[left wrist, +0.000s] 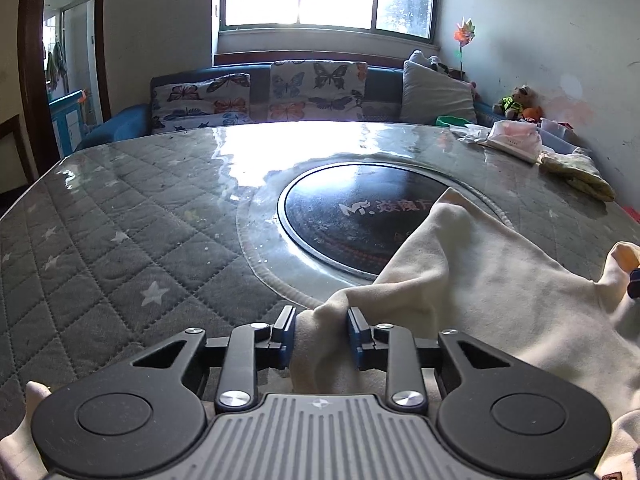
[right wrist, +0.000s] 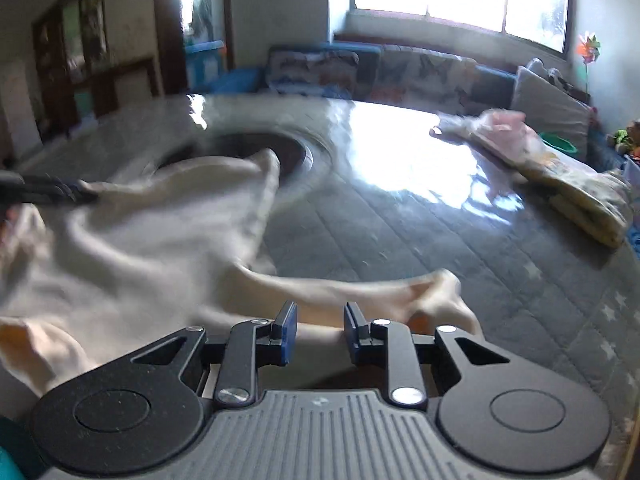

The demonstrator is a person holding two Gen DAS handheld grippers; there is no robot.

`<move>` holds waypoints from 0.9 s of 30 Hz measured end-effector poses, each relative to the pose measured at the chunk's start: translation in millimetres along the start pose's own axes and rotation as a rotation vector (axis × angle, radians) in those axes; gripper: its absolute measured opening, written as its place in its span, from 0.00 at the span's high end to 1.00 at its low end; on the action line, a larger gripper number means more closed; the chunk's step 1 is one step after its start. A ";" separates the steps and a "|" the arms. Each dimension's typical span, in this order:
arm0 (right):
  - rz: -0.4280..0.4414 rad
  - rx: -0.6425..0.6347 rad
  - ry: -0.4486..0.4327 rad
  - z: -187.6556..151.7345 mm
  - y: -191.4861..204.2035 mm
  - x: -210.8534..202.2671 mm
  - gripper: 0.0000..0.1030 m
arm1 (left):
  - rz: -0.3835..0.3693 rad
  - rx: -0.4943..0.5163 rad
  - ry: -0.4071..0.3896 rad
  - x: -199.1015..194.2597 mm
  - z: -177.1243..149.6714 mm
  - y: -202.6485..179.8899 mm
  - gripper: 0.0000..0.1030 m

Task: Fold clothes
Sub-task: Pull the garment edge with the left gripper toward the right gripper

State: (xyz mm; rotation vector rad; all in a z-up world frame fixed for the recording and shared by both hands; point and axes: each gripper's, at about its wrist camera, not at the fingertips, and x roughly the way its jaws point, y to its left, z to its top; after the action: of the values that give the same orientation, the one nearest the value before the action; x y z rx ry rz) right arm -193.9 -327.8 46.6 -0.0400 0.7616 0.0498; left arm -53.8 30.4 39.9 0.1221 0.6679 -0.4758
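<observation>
A cream garment (left wrist: 492,280) lies rumpled on the quilted table, partly over the round black plate. My left gripper (left wrist: 321,320) is shut on a bunched edge of it, cloth filling the gap between the blue pads. In the right wrist view the same garment (right wrist: 140,240) spreads to the left, blurred by motion. My right gripper (right wrist: 320,320) is shut on a stretched strip of the cloth that runs off to the right. The left gripper (right wrist: 86,196) also shows at the far left there, pinching the cloth.
The grey quilted table (left wrist: 120,220) has a clear cover and a round black inset plate (left wrist: 360,216). Plastic bags (left wrist: 512,136) and a folded yellow cloth (left wrist: 580,172) lie at its far right. A sofa with butterfly cushions (left wrist: 316,88) stands behind.
</observation>
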 end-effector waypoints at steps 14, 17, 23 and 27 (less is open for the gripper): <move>-0.162 0.061 -0.070 26.8 -34.6 -0.6 0.70 | -0.025 -0.042 -0.024 -1.6 0.0 0.8 0.82; -0.080 0.039 -0.065 24.3 -12.4 2.4 0.70 | -0.067 -0.052 -0.068 -14.6 2.5 -3.7 0.84; 0.057 0.004 -0.099 38.5 24.2 0.9 0.70 | -0.285 0.112 -0.201 -63.7 -8.6 -46.4 0.84; 0.108 -0.016 -0.121 54.5 39.7 4.7 0.70 | -0.395 0.309 -0.128 -67.1 -36.2 -89.5 0.78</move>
State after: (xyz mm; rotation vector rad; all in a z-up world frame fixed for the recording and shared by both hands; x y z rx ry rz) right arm -155.3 -285.1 82.0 -0.0106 0.6421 0.1600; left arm -161.4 -13.7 57.0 0.2511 0.4880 -0.9594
